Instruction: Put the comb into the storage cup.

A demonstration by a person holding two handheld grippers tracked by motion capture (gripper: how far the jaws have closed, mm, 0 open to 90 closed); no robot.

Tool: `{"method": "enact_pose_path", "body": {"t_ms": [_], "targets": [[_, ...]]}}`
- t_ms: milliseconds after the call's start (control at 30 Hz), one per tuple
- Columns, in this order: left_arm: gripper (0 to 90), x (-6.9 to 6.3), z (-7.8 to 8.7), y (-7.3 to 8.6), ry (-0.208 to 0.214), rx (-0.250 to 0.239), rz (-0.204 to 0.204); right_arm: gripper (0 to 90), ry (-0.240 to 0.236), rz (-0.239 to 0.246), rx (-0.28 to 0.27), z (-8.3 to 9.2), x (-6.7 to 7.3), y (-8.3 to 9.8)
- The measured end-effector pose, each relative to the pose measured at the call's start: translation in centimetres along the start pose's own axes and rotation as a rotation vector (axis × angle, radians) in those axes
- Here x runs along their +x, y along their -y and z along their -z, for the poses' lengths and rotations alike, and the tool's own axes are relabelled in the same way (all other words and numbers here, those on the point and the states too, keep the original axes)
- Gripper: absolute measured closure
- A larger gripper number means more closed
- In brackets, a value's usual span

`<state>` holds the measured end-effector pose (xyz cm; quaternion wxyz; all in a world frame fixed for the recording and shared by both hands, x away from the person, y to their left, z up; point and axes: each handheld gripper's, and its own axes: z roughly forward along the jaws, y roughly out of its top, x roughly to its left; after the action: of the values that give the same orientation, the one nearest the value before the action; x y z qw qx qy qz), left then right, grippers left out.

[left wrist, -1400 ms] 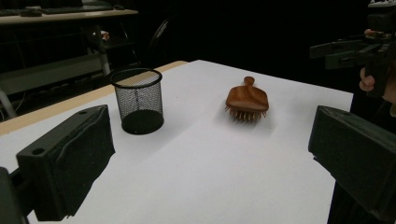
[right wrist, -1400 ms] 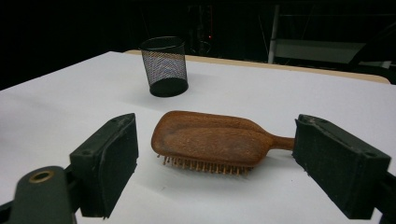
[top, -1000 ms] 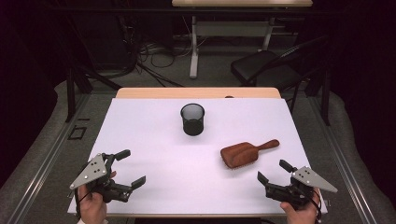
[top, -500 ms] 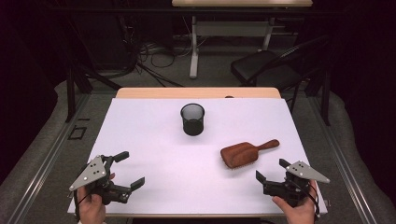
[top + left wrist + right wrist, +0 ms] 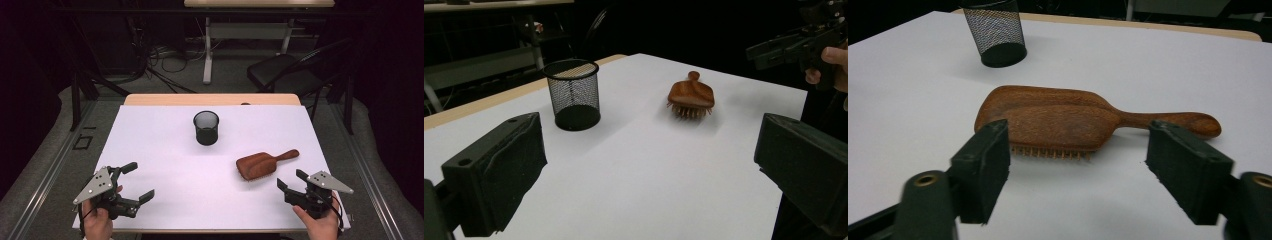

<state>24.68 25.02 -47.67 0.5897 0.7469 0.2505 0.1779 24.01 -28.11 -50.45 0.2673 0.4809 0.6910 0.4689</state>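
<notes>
I read this as the approach step, pre-grasp, nothing picked up yet. Left hand-held gripper point(image 5: 134, 181) sits at approx 7 o'clock on the white surface point(image 5: 165, 150), jaws wide, holding and touching nothing. Mesh cup point(image 5: 206, 127) stands upright at 12 o'clock, well apart from both. Wooden hairbrush point(image 5: 264, 163) lies bristles down at approx 4 o'clock, handle twd 2. Right hand-held gripper point(image 5: 292, 181) near it at 5 o'clock; jaws have just been closing, part open, nothing btwn them. Next, I judge: ease fwd, straddle the brush, clamp.
</notes>
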Motion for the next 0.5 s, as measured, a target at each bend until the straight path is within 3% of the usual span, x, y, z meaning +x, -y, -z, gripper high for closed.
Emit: {"method": "enact_pose_path", "body": {"t_ms": [100, 333, 500], "targets": [[0.3, 0.0, 0.0, 0.0, 0.003, 0.0, 0.0, 37.6, -0.006, 0.008, -0.003, 0.15, 0.13, -0.09], [0.3, -0.07, -0.05, -0.01, 0.001, 0.003, -0.003, 47.0, -0.015, -0.034, 0.013, -0.01, 0.52, -0.07], [0.3, -0.04, 0.07, -0.03, -0.002, 0.001, 0.002, 51.1, 0.014, -0.047, 0.075, -0.57, 0.42, -0.59]]}}
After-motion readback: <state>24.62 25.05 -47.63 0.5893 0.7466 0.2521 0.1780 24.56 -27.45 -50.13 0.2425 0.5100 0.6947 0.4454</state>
